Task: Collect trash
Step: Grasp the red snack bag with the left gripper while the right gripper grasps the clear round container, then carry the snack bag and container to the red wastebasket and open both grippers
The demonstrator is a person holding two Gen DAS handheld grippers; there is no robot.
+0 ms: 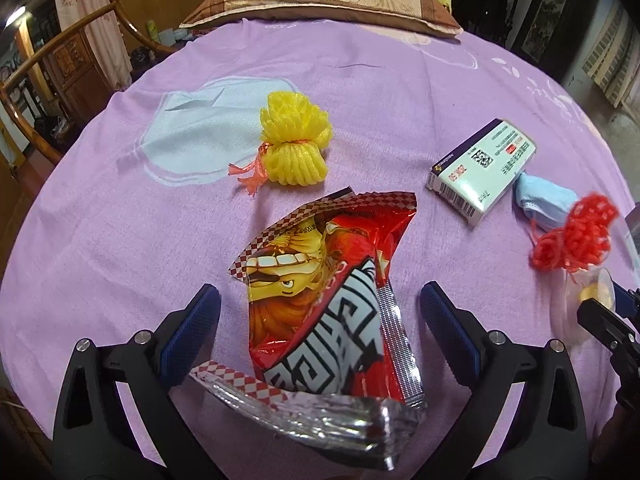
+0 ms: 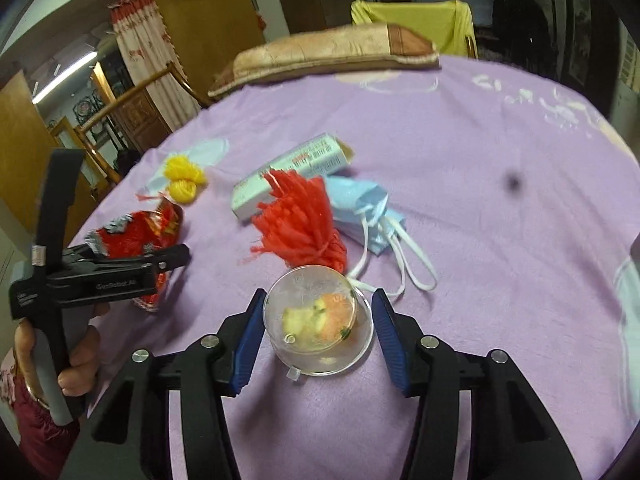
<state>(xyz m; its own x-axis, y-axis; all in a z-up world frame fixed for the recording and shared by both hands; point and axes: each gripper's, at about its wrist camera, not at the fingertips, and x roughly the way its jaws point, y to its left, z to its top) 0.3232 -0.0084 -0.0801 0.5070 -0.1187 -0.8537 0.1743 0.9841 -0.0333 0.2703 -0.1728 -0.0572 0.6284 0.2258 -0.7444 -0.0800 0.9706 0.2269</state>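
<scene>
on the bed: one snack bag (image 1: 328,300); two foam nets, one yellow (image 1: 294,142), one red (image 2: 306,220); one carton box (image 1: 482,170); one blue face mask (image 2: 362,210); one clear plastic cup (image 2: 318,322); one pillow (image 1: 320,2)

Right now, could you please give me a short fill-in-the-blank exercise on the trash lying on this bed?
1. The left gripper has its jaws open around the red ____ bag.
2. The right gripper straddles a clear plastic ____.
3. The blue face mask lies beside the ____ foam net.

Missing words: snack; cup; red
</scene>
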